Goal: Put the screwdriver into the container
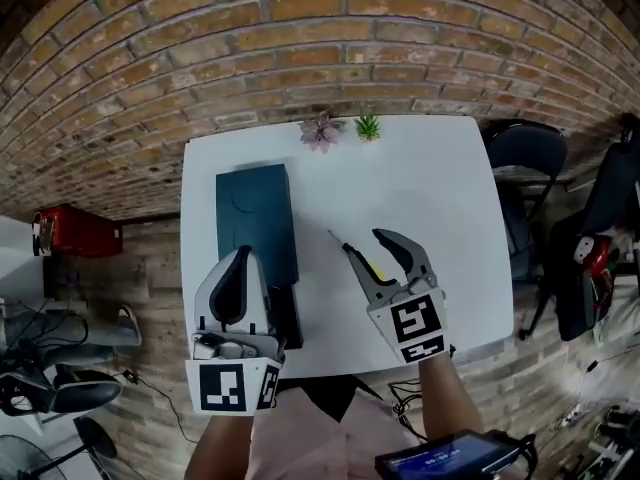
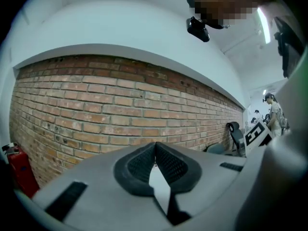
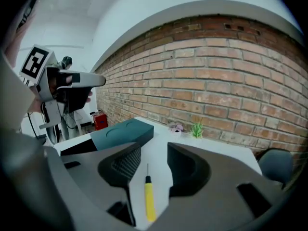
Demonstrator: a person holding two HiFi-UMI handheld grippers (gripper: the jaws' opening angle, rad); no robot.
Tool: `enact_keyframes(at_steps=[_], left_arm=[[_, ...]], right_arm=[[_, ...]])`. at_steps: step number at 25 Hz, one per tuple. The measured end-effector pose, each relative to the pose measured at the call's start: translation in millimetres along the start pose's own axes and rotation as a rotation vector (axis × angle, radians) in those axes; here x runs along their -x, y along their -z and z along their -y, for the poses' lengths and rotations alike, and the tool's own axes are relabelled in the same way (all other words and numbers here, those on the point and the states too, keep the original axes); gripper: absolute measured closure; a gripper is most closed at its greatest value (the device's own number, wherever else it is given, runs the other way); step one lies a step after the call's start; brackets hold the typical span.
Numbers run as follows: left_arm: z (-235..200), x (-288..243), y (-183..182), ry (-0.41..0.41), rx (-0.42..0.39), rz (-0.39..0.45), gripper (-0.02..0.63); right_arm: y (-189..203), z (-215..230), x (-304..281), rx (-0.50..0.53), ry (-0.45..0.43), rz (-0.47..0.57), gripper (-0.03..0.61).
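now | left tongs (image 2: 155,146) closed | right tongs (image 3: 154,150) open astride screwdriver (image 3: 149,201) | container (image 1: 255,218) near table (image 1: 430,198) edge

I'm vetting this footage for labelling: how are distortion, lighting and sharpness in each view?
Head view: fisheye bows the brick wall, corners darken, white table evenly lit. Left gripper view: ceiling lamp glares top right; bricks sharp. Right gripper view: yellow screwdriver crisp, wall curved.

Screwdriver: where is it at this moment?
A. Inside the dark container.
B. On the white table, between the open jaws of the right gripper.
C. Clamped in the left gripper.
B: the right gripper view shows the screwdriver lying on the table between the spread jaws of the right gripper, outside the container.
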State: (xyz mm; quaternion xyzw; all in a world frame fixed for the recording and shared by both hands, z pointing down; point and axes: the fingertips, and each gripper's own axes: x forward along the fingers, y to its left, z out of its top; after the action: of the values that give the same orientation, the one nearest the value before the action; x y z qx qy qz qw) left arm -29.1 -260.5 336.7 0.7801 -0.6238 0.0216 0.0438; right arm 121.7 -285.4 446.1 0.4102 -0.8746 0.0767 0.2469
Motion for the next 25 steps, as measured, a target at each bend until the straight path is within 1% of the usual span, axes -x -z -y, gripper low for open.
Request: enact_keyframes(at_steps=[4, 8, 12, 18, 25], left_arm=[[-6, -16, 21, 0.007, 0.023, -0.041, 0.601], [-1, -25, 38, 0.027, 0.038, -0.082, 0.601], [-1, -30, 52, 0.035, 0.049, -0.107, 0.601], [-4, -30, 67, 0.032, 0.061, -0.133, 0.601], [-1, -30, 73, 0.049, 0.072, -0.139, 0.601]], right_arm=[[43, -4, -22, -0.003, -0.033, -0.100, 0.400], [86, -10, -31, -0.013, -0.067, -0.199, 0.400], [118, -10, -35, -0.017, -0.077, -0.263, 0.400], [143, -14, -36, -0.039, -0.080, -0.311, 0.400], [146, -14, -36, -0.084, -0.073, -0.306, 0.400]])
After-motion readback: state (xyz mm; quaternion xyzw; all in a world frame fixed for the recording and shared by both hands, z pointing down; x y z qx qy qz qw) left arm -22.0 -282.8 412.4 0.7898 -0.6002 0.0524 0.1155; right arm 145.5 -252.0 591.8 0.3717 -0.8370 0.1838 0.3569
